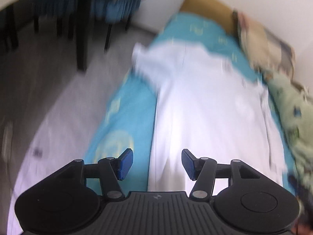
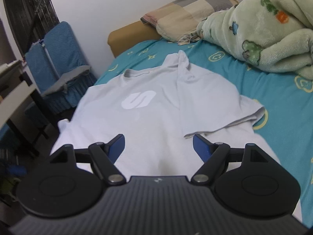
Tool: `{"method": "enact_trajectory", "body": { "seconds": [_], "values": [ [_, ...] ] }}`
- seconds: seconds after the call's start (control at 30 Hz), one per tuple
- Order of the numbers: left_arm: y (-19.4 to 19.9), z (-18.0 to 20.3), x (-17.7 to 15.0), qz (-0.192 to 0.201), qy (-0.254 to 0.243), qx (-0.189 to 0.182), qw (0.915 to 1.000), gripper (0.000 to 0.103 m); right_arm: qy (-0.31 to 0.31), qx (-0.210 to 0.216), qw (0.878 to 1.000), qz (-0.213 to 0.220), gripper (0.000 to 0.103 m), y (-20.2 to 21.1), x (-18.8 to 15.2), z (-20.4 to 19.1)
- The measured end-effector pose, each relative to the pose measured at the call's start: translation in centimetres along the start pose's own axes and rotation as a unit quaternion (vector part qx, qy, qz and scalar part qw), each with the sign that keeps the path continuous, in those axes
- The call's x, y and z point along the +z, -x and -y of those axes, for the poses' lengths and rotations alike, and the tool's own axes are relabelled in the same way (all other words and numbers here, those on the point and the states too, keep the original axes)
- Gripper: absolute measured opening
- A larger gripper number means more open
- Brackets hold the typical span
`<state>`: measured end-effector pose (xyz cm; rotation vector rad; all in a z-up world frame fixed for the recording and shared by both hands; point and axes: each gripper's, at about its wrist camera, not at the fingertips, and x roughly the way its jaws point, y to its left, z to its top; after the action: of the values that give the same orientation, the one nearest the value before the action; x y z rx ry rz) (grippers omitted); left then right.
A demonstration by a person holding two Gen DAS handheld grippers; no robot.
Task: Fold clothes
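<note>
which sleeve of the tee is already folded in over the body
The sleeve on the picture's right in the right wrist view, toward the green blanket; it lies doubled over the tee. The other sleeve lies spread outward.

Left wrist view is a mess: heavy motion blur smears nearly everything, so the white shirt (image 1: 205,107) is a washed-out, almost blown-out glow and the teal bedsheet (image 1: 129,113) pattern is just streaks. Only the left gripper (image 1: 157,164) body stays crisp. Right wrist view is way cleaner, with soft, even indoor light and no hard shadows. The shirt (image 2: 148,113) logo reads fine, and there's a faint shadow under the folded sleeve. The green blanket (image 2: 270,29) is sharp too. Left side of that frame goes dim and soft. Both views have fisheye bending and dark rounded corners.
</note>
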<state>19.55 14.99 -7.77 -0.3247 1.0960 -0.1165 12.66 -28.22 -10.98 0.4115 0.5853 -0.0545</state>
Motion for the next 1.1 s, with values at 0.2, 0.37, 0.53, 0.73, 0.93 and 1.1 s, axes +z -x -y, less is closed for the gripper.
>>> {"method": "enact_trajectory", "body": {
  "seconds": [0.2, 0.37, 0.53, 0.73, 0.93, 1.1],
  "values": [
    [2.4, 1.2, -7.0, -0.059, 0.002, 0.0, 0.9983, 0.05, 0.001, 0.011, 1.0, 0.016, 0.078, 3.6, -0.2, -0.2],
    [3.8, 3.1, -11.6, -0.098, -0.008, -0.006, 0.9952, 0.049, -0.009, 0.005, 1.0, 0.01, 0.078, 4.7, -0.6, 0.4],
    [3.2, 5.4, -14.4, -0.125, -0.052, 0.052, 0.9895, 0.046, -0.029, -0.007, 1.0, -0.005, 0.078, 4.7, -1.0, 1.4],
    [5.5, 5.8, -14.5, -0.129, -0.064, 0.081, 0.9863, 0.001, -0.021, -0.01, 1.0, 0.003, 0.078, 5.7, -0.7, 1.4],
    [11.1, 2.6, -12.2, -0.1, -0.046, 0.154, 0.9818, 0.001, -0.013, -0.004, 1.0, 0.025, 0.078, 6.6, 0.1, 1.1],
    [13.1, 2.6, -10.4, -0.067, -0.046, 0.153, 0.9849, 0.011, -0.004, 0.0, 0.999, 0.043, 0.078, 7.4, 0.9, 0.8]
  ]
}}
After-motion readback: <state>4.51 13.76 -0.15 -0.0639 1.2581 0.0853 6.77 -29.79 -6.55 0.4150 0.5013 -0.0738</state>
